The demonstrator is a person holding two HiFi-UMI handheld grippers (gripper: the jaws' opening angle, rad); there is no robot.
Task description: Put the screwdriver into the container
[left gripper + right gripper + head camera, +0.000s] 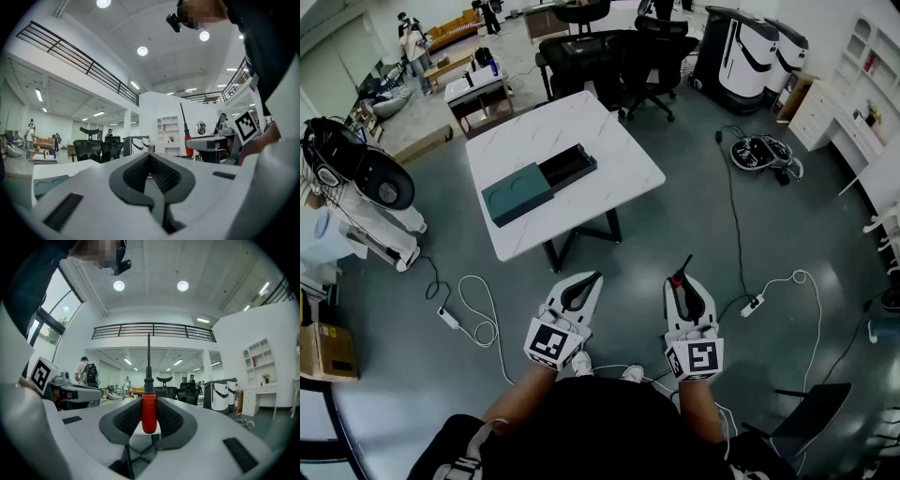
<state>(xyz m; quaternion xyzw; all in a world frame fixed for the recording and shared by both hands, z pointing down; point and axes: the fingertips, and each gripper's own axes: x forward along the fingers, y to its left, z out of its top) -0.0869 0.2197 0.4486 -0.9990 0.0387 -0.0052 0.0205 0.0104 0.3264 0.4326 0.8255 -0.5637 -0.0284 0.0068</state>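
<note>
Ahead on the white surface [619,155] lies the teal container [517,192], its dark tray [569,166] slid out and apparently empty. Well short of it, the left gripper [150,159] is closed on nothing. The right gripper [149,401] clamps the screwdriver [149,416] by its red handle; it looks light and rigid, and the handle is the surest hold.

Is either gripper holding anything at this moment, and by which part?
The right gripper is closed on the screwdriver, pads on its red handle, shaft pointing out past the jaws. The left gripper holds nothing.
</note>
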